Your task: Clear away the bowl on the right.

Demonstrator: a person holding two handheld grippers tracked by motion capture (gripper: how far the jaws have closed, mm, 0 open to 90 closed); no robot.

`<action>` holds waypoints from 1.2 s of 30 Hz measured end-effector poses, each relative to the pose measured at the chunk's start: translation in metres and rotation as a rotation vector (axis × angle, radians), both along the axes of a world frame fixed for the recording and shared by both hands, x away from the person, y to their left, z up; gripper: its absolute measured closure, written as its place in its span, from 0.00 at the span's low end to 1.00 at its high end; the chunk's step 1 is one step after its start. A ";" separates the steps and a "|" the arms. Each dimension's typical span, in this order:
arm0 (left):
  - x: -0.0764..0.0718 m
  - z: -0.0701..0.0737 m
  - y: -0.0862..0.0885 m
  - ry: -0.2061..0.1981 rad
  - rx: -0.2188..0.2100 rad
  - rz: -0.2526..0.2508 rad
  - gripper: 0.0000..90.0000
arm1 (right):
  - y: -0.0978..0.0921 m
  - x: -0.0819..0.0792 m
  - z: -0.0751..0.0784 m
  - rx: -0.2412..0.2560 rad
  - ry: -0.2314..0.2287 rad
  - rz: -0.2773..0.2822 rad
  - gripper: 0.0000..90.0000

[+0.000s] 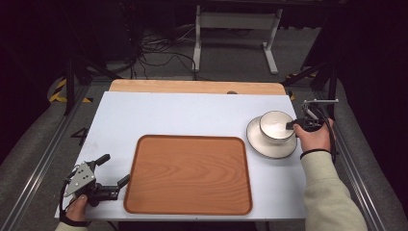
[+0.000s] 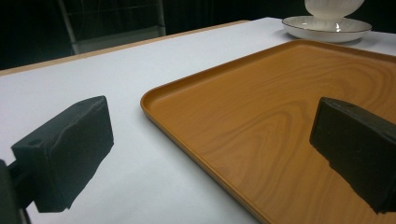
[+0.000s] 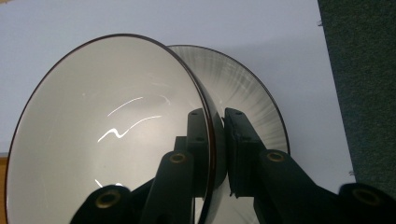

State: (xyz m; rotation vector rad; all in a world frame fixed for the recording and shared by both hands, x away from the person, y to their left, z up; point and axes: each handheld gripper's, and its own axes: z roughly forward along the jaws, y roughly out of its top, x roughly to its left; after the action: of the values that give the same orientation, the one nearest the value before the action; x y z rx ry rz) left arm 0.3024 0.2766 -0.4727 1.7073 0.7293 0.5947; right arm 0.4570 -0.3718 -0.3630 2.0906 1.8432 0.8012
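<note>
Right: my right gripper [image 1: 292, 125] pinches the white bowl's [image 1: 274, 126] rim, one jaw inside, one outside | Bowl: on the saucer [image 1: 269, 147], right of the wooden tray [image 1: 188, 174] | Left: my left gripper [image 1: 113, 169] spread wide, straddling the tray's left edge.

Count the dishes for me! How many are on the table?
2. A white bowl sits on a white plate near the table's right edge, and the right gripper pinches the bowl's rim. The wooden tray beside them holds no dishes.
</note>
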 end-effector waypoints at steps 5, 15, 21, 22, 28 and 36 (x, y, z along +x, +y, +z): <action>0.000 0.000 0.000 0.002 -0.001 0.000 0.00 | 0.001 -0.003 0.007 0.037 -0.002 -0.003 0.91; 0.000 0.000 0.000 0.000 0.003 0.002 0.00 | 0.012 -0.010 0.025 0.054 -0.024 0.011 0.91; 0.000 0.000 0.000 0.001 0.003 0.002 0.00 | 0.016 -0.015 0.039 0.064 -0.022 0.016 0.90; 0.000 0.000 0.000 0.001 0.003 0.002 0.00 | 0.016 -0.016 0.041 0.062 -0.019 0.021 0.90; 0.000 0.000 0.000 0.000 0.007 0.000 0.00 | 0.023 -0.022 0.052 0.072 -0.021 0.050 0.90; 0.000 0.000 0.000 0.001 0.008 0.000 0.00 | 0.035 -0.030 0.060 0.076 -0.030 0.089 0.90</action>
State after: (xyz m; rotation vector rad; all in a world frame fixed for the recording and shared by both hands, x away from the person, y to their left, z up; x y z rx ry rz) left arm 0.3026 0.2762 -0.4725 1.7145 0.7283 0.5977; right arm 0.4274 -0.3364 -0.3028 2.0413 1.9311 0.9324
